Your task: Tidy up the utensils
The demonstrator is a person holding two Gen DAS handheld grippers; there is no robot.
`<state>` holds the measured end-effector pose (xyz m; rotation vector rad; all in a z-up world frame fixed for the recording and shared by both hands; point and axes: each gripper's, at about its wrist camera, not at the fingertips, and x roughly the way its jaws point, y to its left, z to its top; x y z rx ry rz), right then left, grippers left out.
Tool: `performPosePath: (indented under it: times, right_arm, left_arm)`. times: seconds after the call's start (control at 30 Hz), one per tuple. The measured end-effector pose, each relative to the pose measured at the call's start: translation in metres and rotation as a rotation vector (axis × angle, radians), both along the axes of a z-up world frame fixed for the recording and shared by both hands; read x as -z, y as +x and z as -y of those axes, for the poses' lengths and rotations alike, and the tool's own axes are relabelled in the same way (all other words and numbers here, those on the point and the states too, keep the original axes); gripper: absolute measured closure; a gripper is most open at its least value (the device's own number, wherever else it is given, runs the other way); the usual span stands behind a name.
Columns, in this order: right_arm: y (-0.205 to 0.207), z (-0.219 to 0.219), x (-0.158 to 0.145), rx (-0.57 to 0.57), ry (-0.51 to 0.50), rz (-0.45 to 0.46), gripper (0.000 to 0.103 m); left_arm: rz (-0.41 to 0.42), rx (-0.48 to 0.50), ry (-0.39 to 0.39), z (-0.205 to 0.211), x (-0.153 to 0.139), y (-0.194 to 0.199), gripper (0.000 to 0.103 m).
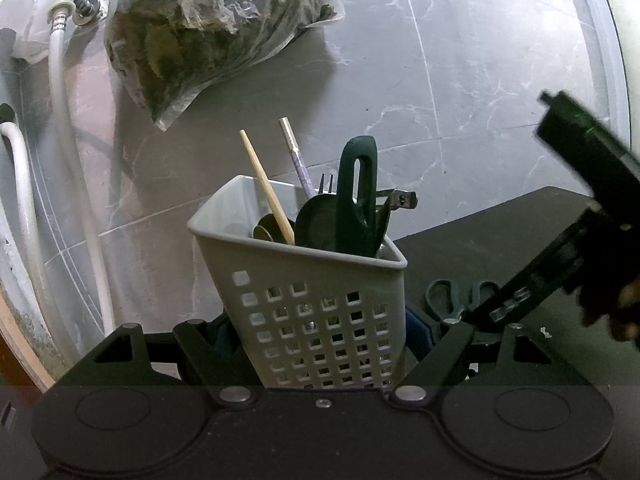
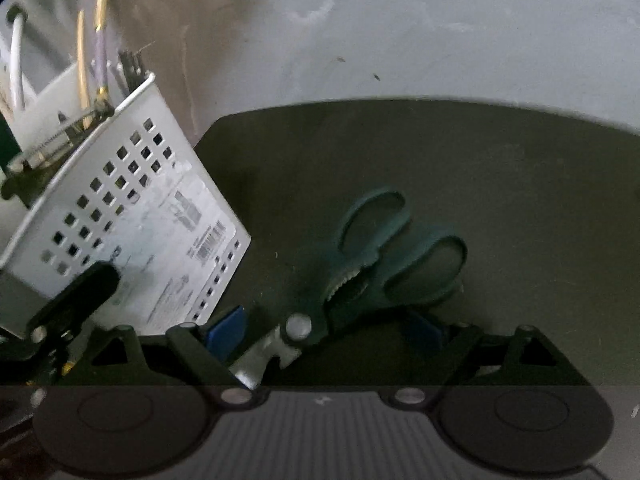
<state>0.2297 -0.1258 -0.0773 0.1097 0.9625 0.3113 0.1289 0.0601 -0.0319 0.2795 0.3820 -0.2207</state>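
A white perforated utensil basket [image 1: 308, 280] sits between the fingers of my left gripper [image 1: 320, 332], which is shut on its lower walls. It holds a wooden chopstick [image 1: 266, 188], a purple-handled utensil [image 1: 298, 160], a dark green handled tool [image 1: 356, 196] and a fork. The basket also shows tilted at the left of the right wrist view [image 2: 132, 208]. Green-handled scissors [image 2: 380, 256] lie on the dark mat [image 2: 480, 184], and my right gripper [image 2: 324, 332] has its fingers spread around the scissors' pivot and blades. The scissors' handles show in the left wrist view [image 1: 460, 296].
A clear plastic bag of dark leafy matter [image 1: 208, 28] lies on the grey marble floor [image 1: 480, 60] behind the basket. White hoses [image 1: 76, 184] run along the left. The right gripper's body [image 1: 580, 216] reaches in from the right.
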Motion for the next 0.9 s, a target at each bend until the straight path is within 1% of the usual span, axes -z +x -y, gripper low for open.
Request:
performPosePath:
  times: [0.07,0.1,0.13,0.17,0.2,0.23,0.27,0.3,0.4,0.47,0.57,0.67,0.73,0.8,0.9]
  right_arm:
    - [0.009,-0.007,0.0,-0.013,-0.043,0.011,0.014]
    - [0.014,-0.01,0.001,-0.016,-0.06,0.017,0.019]
    - [0.018,-0.013,0.001,-0.029,-0.098,0.033,0.023]
    - [0.02,-0.016,0.0,-0.043,-0.136,0.047,0.038]
    - [0.023,-0.019,0.0,-0.071,-0.177,0.057,0.045]
    - [0.024,-0.021,-0.002,-0.101,-0.203,0.063,0.049]
    - [0.026,-0.022,-0.003,-0.114,-0.201,0.057,0.056]
    - [0.028,-0.023,-0.005,-0.123,-0.209,0.047,0.06]
    - [0.032,-0.022,-0.007,-0.141,-0.21,0.032,0.063]
    - [0.031,-0.016,-0.007,-0.134,-0.189,0.033,0.065]
    - [0.028,-0.004,-0.007,-0.098,-0.12,0.039,0.065]
    - [0.015,0.015,-0.013,-0.065,-0.064,0.07,0.065]
    - [0.007,0.027,-0.02,-0.034,-0.022,0.101,0.065]
    - [-0.004,0.042,-0.031,0.006,0.038,0.156,0.066]
    - [-0.03,0.057,-0.06,0.054,0.109,0.306,0.067]
  left_arm:
    - [0.001,0.002,-0.001,0.0,0.0,0.0,0.022]
    - [0.001,0.004,-0.002,-0.001,0.0,0.0,0.022]
    - [0.002,0.006,-0.003,-0.001,0.0,0.0,0.022]
    - [0.003,0.009,-0.004,-0.001,0.0,0.0,0.022]
    - [0.004,0.01,-0.004,-0.002,0.001,0.0,0.022]
    - [0.005,0.012,-0.005,-0.002,0.001,0.0,0.022]
    - [0.005,0.013,-0.007,-0.002,0.001,0.0,0.022]
    - [0.006,0.014,-0.008,-0.003,0.001,0.0,0.022]
    - [0.008,0.015,-0.012,-0.003,0.002,0.0,0.022]
    - [0.008,0.017,-0.015,-0.004,0.002,0.0,0.022]
    - [0.008,0.018,-0.015,-0.004,0.002,-0.001,0.022]
    - [0.008,0.018,-0.016,-0.004,0.002,-0.001,0.022]
    - [0.008,0.019,-0.016,-0.004,0.002,-0.001,0.022]
    - [0.009,0.021,-0.016,-0.005,0.002,-0.001,0.022]
    - [0.009,0.024,-0.015,-0.005,0.002,-0.001,0.022]
